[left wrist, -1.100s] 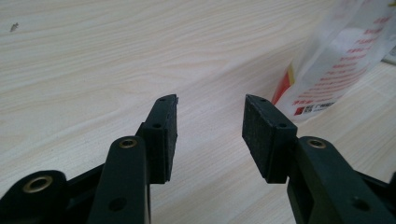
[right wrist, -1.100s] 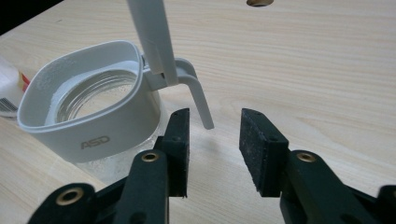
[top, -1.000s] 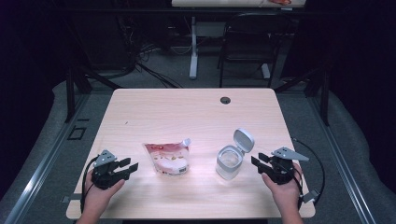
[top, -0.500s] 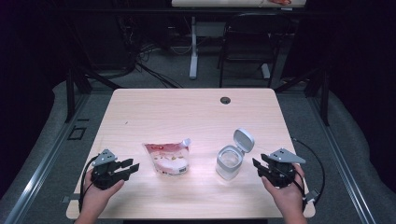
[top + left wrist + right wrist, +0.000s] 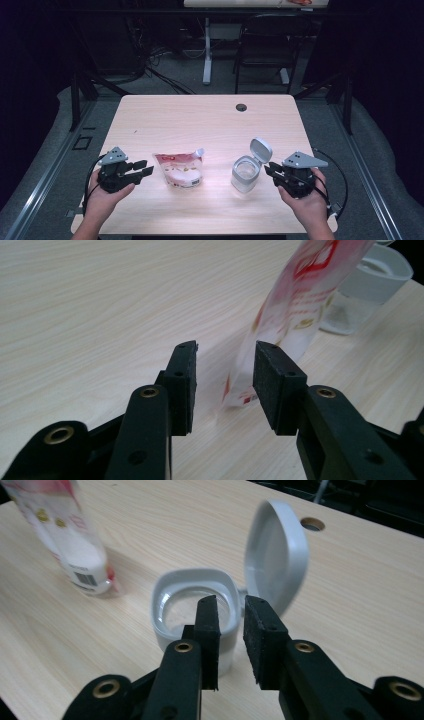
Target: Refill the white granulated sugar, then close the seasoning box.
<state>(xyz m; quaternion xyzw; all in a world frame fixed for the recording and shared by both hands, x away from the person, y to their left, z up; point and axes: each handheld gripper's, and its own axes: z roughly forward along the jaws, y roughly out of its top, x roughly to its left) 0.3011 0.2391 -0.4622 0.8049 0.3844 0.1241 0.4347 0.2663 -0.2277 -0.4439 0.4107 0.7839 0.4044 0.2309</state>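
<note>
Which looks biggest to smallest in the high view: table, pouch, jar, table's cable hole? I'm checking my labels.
1. Table
2. Pouch and jar with its open lid: about alike, so not ranked
3. Cable hole

Left tongs (image 5: 224,382) parted, nothing between; red-and-white pouch (image 5: 295,305) stands just ahead (clear container (image 5: 367,287) behind) on table (image 5: 100,305).
</note>
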